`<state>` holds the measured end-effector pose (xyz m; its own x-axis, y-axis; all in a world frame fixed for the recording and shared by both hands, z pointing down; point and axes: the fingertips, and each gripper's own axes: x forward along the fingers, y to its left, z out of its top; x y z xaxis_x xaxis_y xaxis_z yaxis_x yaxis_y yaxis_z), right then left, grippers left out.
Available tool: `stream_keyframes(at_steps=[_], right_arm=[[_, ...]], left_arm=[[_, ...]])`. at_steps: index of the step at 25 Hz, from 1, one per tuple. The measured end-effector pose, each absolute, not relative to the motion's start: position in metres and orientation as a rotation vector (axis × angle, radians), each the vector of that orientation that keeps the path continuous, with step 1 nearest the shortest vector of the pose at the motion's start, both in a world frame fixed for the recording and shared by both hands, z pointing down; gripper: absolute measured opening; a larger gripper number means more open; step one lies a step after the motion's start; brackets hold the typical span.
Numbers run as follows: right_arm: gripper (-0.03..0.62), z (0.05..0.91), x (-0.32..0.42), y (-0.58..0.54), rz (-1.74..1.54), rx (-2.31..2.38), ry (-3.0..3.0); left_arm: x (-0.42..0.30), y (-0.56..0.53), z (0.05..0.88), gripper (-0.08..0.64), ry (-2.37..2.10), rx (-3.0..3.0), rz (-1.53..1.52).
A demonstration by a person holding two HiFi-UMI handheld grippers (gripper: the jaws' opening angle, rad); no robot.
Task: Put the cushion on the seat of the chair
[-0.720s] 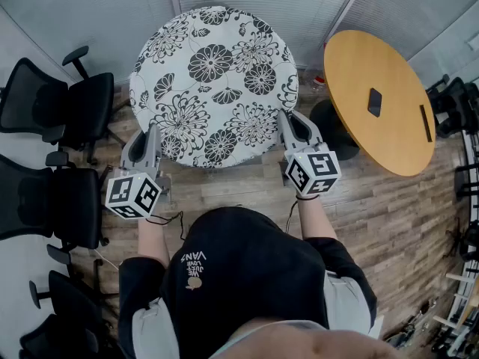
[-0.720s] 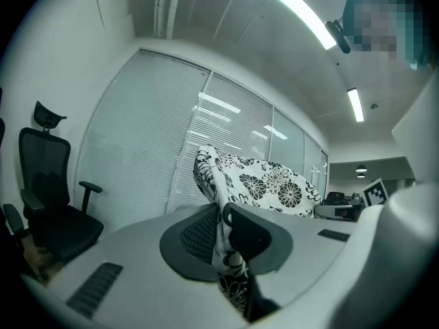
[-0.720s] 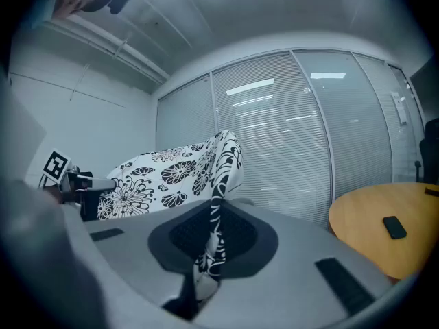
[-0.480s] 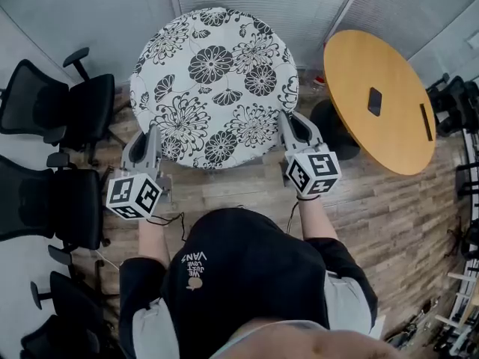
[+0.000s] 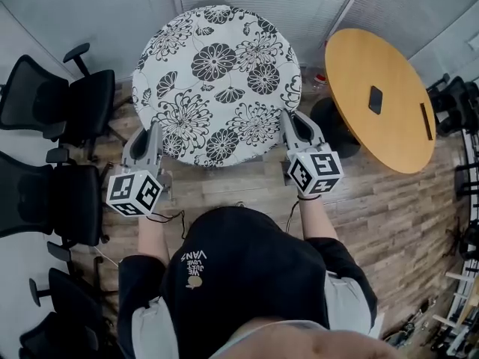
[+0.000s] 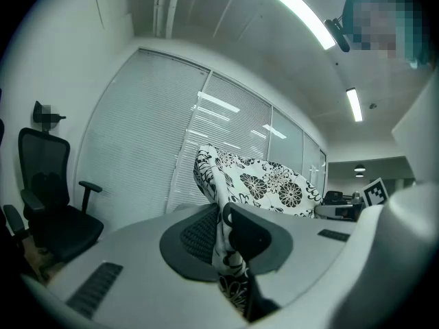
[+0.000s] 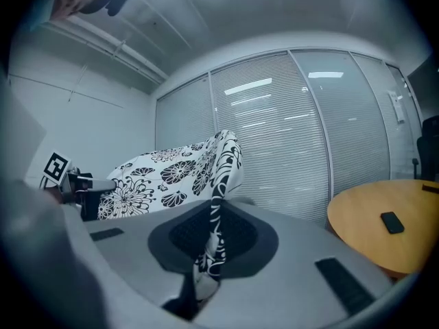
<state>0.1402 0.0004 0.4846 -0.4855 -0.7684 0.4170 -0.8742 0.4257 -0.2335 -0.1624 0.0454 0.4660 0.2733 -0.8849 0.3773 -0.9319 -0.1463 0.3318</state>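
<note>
The round floral cushion (image 5: 215, 81) seems a touch further right in the head view than half a second ago; little else differs. It hangs spread over the wood floor (image 5: 247, 182), between the black office chairs (image 5: 71, 103) and the round table (image 5: 382, 103). The left gripper (image 5: 152, 137) pinches its near-left rim and the right gripper (image 5: 289, 122) its near-right rim, both sets of jaws closed on fabric.

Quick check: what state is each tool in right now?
Left tool: closed on the cushion edge.
Right tool: closed on the cushion's opposite edge.
</note>
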Motion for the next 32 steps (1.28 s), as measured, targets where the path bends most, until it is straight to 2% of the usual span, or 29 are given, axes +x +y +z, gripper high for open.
stream_keyframes(at_steps=[32], right_arm=[[0.034,0.491,0.137,0.011,0.587,1.515,-2.463]], left_arm=[[-0.168,0.044,0.472,0.043,-1.609,2.135,0.085]])
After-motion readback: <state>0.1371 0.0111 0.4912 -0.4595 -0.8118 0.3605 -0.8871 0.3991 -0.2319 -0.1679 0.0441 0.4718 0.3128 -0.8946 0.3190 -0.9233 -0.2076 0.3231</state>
